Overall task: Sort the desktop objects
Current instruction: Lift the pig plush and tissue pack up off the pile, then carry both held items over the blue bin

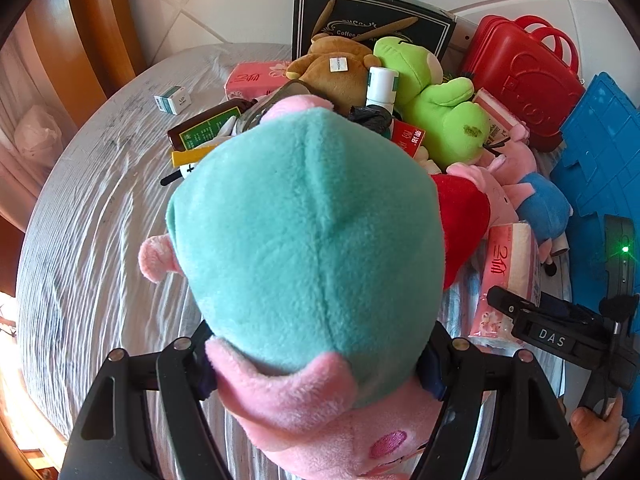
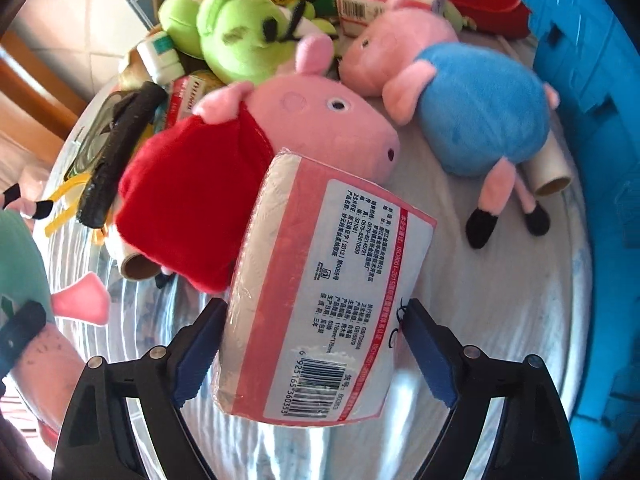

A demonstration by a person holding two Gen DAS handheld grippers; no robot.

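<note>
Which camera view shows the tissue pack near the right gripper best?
The right wrist view: the tissue pack fills its centre, label and barcode readable, between the right gripper fingers. The left wrist view shows it only small at the right, partly hidden.

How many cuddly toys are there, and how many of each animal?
Pigs: 3 (pig in teal, pig in red, pig in blue)
Bear: 1
Frog: 1
Total: 5

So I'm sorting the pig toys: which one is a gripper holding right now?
The pig in the teal dress, clamped in the left gripper. The red-dress pig and the blue-shirt pig lie free on the table.
</note>
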